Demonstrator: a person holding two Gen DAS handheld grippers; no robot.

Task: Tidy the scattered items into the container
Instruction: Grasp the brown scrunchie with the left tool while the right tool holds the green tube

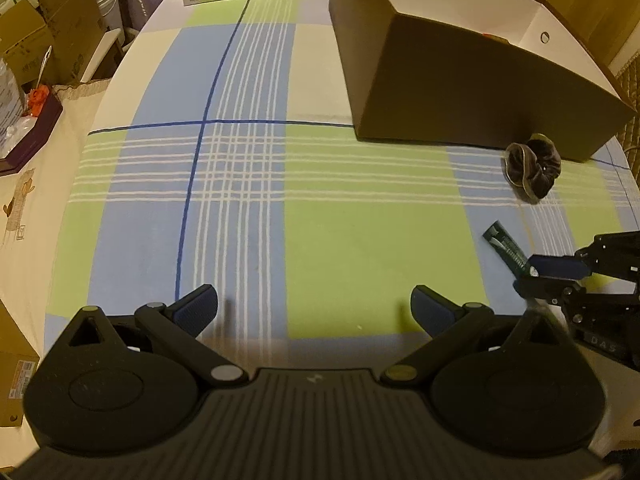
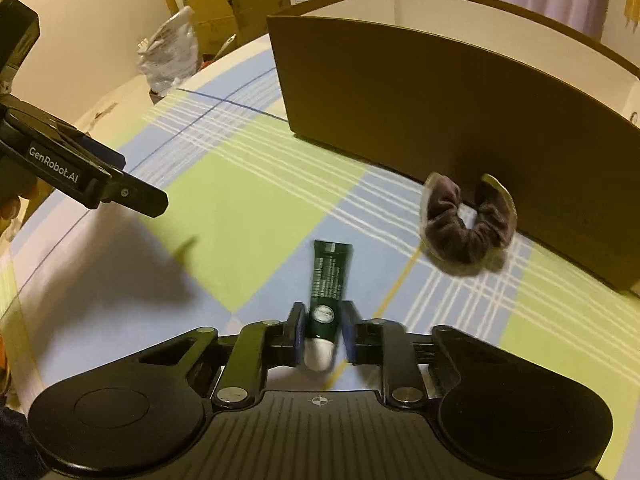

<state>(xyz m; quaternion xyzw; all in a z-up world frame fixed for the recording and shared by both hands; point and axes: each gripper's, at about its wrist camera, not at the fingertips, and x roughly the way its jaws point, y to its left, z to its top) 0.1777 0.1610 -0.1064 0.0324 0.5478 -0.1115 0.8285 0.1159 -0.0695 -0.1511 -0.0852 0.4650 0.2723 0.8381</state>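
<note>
Dark green tube lies on the checked cloth, cap end between the right gripper's 2 nearly closed fingers; grip should firm before lifting over the brown box; scrunchie sits beside it; left gripper hangs open, empty.

The brown box hides its own contents, and the green tube's print is too small to read

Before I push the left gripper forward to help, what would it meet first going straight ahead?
Probably nothing soon: ahead of the open left gripper lies only bare checked cloth. The brown box sits further on, right of its line.
</note>
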